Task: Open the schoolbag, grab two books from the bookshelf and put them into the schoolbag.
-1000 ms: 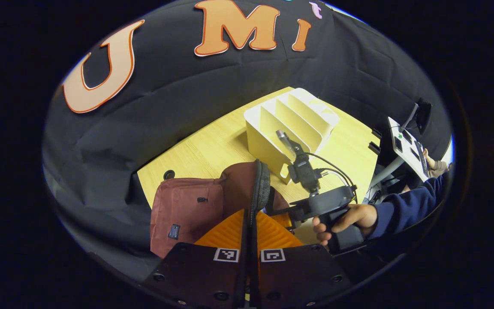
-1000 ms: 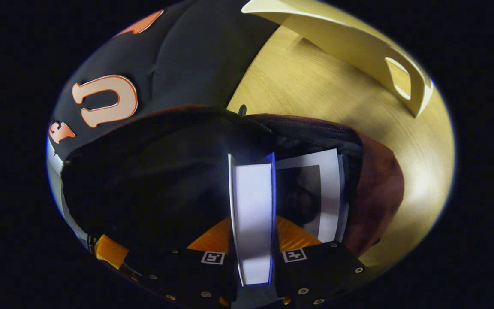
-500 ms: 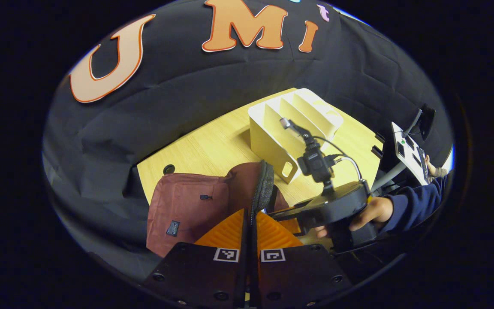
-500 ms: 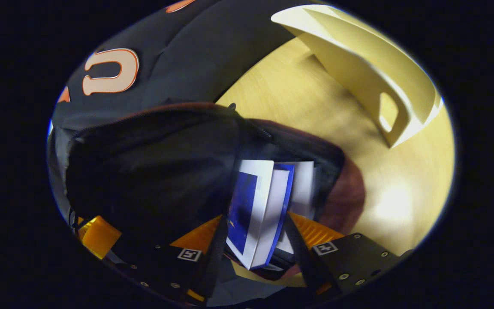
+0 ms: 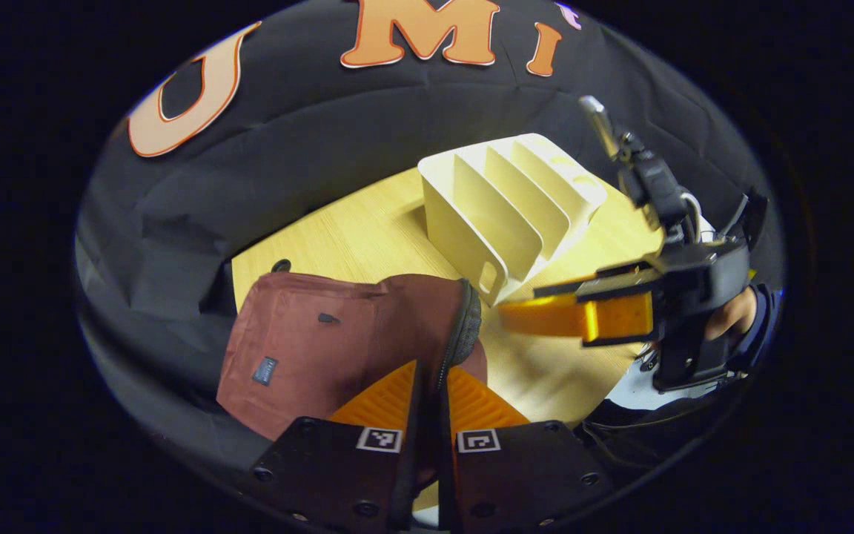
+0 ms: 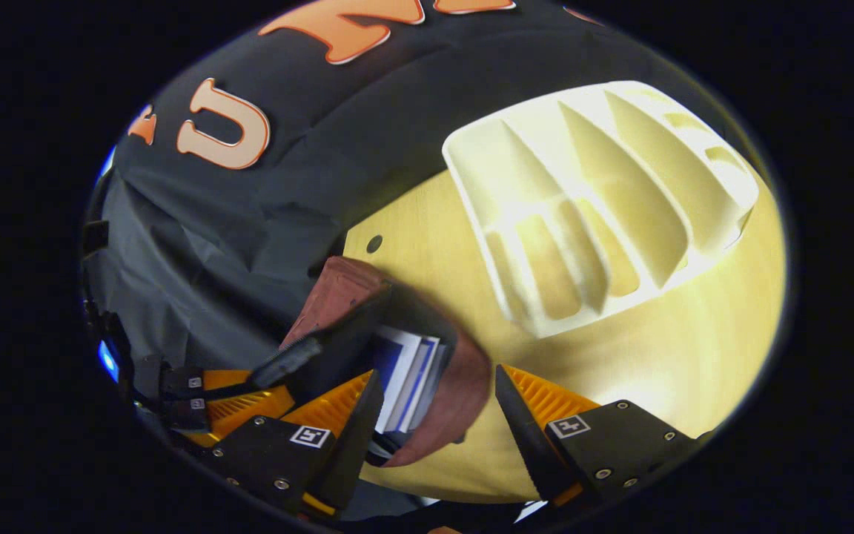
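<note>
The schoolbag lies at the left of the bench, a soft maroon sack that slumps and folds wherever nothing props it; the left claw is pinched tight on the padded rim of its flap, both fingers pressing the fabric, which looks the sensible hold since the stiffened, zip-lined edge gives more purchase than the limp cloth panels; in the right gripper view the books stand upright inside the bag's dark mouth, pale page edges showing, stiff and light, best taken across the spine or covers rather than the loose pages; farther right the right claw hangs above the opening with its fingers spread wide and nothing between them; at the far right the cream bookshelf stands well apart from the bag, its slots bare, so both books seem stowed.
</note>
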`<state>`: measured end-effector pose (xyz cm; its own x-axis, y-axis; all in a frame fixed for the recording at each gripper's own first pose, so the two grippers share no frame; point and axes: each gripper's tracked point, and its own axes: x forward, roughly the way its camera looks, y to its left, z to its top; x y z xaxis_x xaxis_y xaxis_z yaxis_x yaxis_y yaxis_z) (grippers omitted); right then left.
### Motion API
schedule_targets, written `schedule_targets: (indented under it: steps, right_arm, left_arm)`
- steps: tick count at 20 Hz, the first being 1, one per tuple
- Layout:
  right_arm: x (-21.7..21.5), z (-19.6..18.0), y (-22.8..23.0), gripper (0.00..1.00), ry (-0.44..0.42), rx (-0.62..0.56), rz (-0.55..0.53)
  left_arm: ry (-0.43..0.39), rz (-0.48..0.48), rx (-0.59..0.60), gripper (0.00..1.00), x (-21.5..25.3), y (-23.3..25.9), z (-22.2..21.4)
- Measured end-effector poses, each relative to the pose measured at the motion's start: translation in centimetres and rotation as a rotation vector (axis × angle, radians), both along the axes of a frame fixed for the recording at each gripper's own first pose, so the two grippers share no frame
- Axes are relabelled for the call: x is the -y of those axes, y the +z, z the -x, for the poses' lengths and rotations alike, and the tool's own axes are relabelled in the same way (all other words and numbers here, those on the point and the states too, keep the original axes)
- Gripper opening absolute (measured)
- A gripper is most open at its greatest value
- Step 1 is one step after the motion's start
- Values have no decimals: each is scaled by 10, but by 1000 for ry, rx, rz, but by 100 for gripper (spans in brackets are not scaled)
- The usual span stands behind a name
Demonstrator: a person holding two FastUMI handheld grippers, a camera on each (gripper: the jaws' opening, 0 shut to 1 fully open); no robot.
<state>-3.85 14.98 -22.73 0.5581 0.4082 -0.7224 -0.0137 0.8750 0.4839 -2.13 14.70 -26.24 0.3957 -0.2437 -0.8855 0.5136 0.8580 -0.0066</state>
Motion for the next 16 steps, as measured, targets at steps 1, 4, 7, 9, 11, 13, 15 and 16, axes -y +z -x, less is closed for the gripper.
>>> schedule_targets:
  steps: [1, 4, 7, 9, 11, 13, 15, 16]
  right_arm:
    - [17, 1, 7, 91, -1, 14, 14]
    - [58, -2, 25, 91, -5, 60, 42]
    - [97, -5, 43, 95, -5, 120, 74]
    - [119, -6, 60, 96, -8, 166, 76]
    - [142, -9, 80, 97, -23, 234, 92]
    - [165, -14, 104, 97, -28, 331, 141]
    - [184, -16, 126, 97, -10, 403, 190]
    - [193, -16, 136, 97, -8, 431, 210]
  left_arm:
    - [12, 0, -5, 17, 10, -7, 7]
    - [54, 42, -58, 35, 46, -20, 34]
    - [103, 81, -32, 65, 81, -15, 38]
    - [138, 78, -13, 89, 97, -10, 40]
    - [170, 76, 19, 100, 114, -4, 36]
    - [217, 88, 66, 100, 129, 8, 33]
    - [278, 112, 128, 100, 146, 25, 27]
    - [311, 123, 169, 100, 151, 31, 23]
